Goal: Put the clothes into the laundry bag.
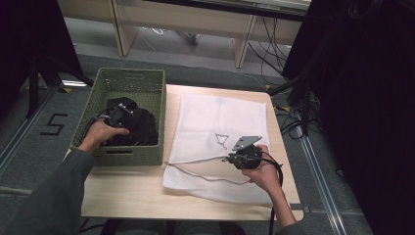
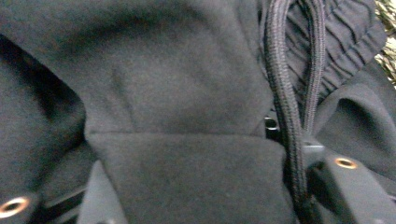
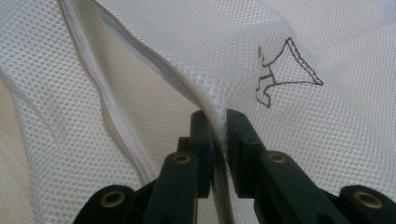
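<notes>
A black garment [image 1: 145, 125] lies piled in a green woven basket [image 1: 129, 74] at the table's left. My left gripper [image 1: 119, 117] reaches down into the basket. In the left gripper view a thick fold of the black garment [image 2: 187, 93] is bunched between the jaws of my left gripper [image 2: 201, 186], with a black drawstring [image 2: 284, 93] running beside the right jaw. A white mesh bag [image 1: 220, 113] is spread flat on the table's right half. My right gripper [image 1: 229, 158] is shut on the bag's zipped edge [image 3: 187, 88], and the right gripper [image 3: 219, 126] lifts that edge slightly.
The light wooden table [image 1: 122, 192] has bare room in front of the basket. A brown line drawing [image 3: 280, 74] marks the mesh. Dark drapes and cables stand off the table's right, and a grey floor with desk legs lies beyond the far edge.
</notes>
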